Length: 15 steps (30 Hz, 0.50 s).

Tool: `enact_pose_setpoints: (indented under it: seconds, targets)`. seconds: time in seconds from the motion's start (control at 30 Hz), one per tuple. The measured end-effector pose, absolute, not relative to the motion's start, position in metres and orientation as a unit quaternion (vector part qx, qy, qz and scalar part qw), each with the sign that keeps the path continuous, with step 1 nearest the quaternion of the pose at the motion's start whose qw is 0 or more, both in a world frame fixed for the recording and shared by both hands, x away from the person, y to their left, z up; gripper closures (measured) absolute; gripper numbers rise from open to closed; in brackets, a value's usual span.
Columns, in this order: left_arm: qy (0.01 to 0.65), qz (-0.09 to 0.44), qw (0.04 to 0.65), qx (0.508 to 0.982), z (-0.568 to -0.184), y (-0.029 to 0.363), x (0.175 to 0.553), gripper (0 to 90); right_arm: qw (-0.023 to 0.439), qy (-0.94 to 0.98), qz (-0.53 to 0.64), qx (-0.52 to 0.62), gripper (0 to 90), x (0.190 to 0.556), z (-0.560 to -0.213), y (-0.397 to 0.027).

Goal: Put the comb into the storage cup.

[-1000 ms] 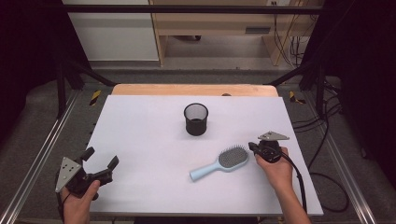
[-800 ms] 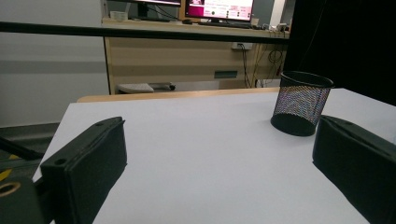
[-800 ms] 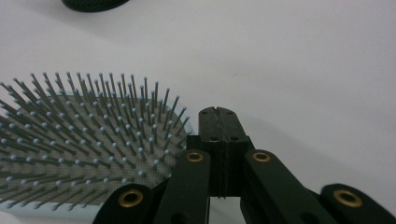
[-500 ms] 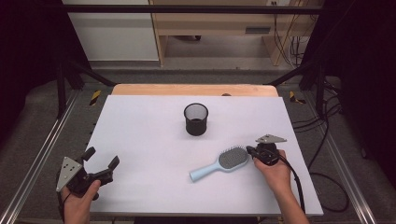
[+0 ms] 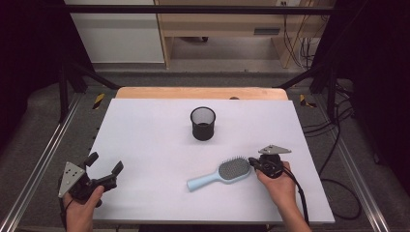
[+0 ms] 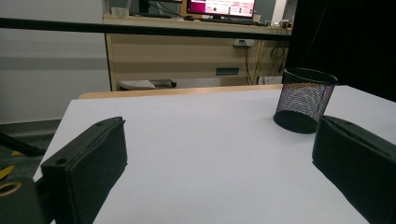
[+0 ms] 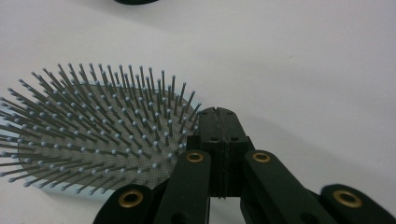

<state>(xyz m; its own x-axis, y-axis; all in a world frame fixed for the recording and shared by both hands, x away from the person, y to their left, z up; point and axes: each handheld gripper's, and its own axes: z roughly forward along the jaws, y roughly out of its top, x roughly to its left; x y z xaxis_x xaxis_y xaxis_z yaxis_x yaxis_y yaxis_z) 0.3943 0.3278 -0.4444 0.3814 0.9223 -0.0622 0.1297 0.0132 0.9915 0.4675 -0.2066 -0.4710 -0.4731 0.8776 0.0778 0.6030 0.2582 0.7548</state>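
A light blue hairbrush (image 5: 227, 172) lies bristles up on the white table (image 5: 145, 135), its handle pointing to the near left. My right gripper (image 5: 252, 161) is shut with nothing between its pads. Its joined tips sit at the right edge of the brush head (image 7: 93, 140), touching it or nearly so. The right gripper's closed jaws (image 7: 218, 119) show against the bristles in its own view. My left gripper (image 5: 104, 169) rests open at the table's near left corner, jaws wide apart (image 6: 219, 158) with bare table between them.
A black mesh cup (image 5: 203, 123) stands upright in the middle of the table, toward the far side; the left gripper view has it (image 6: 304, 100) ahead to the right. A wooden strip edges the far side. Metal frame rails and cables run along both sides.
The right gripper has slid a little left and toward the near edge, up against the brush head. The brush seems nudged slightly the same way. The left gripper has stayed put.
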Motion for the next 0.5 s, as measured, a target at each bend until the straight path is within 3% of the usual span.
enact_pose_setpoints:
  seconds: [0.5]
  targets:
    - [0.432,0.349,0.563,0.611,-0.444,0.327,0.394,3.2,0.178,0.778,0.387,0.463,90.0,0.462,-0.471,-0.171]
